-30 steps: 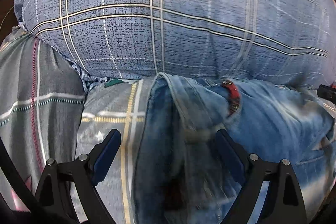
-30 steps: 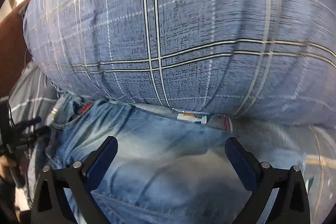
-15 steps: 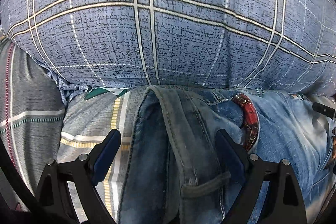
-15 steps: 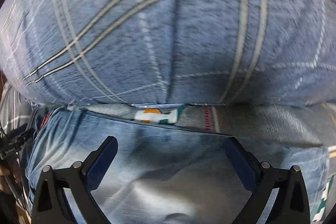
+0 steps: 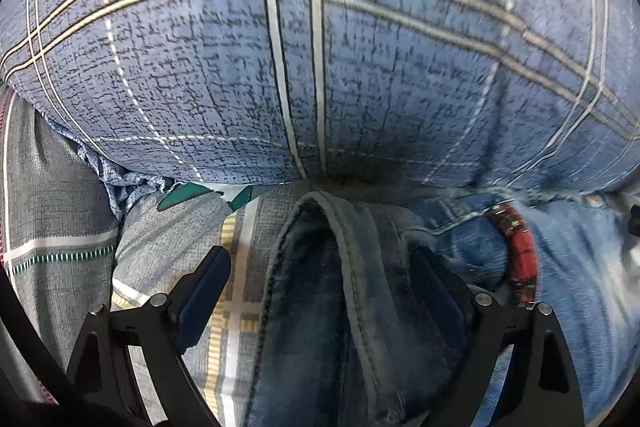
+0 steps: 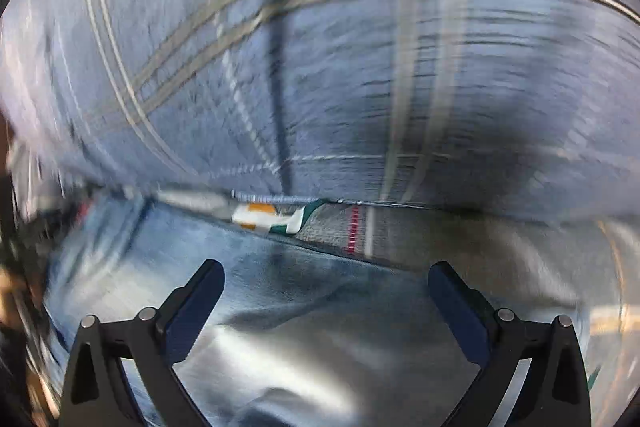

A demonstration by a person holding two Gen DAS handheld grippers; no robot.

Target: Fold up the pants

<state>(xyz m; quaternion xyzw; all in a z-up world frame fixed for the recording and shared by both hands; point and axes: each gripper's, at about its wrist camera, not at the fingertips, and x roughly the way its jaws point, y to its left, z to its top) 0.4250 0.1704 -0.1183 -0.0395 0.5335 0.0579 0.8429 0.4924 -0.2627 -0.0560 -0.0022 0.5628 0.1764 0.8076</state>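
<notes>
Blue denim pants lie on a grey patterned bed sheet, their waistband end up against a big blue plaid pillow. A red plaid inner lining shows at the waist. My left gripper is open, its jaws either side of the raised waistband fold. In the right wrist view the pants fill the lower half, blurred. My right gripper is open just above the denim, holding nothing.
The plaid pillow fills the upper half of both views, close ahead. The grey sheet with coloured stripes shows to the right of the pants. The other gripper's tip shows at the far right edge.
Both grippers have moved forward toward the pillow, which now looms larger. The left gripper's jaws now straddle the waistband fold. Both stay open.
</notes>
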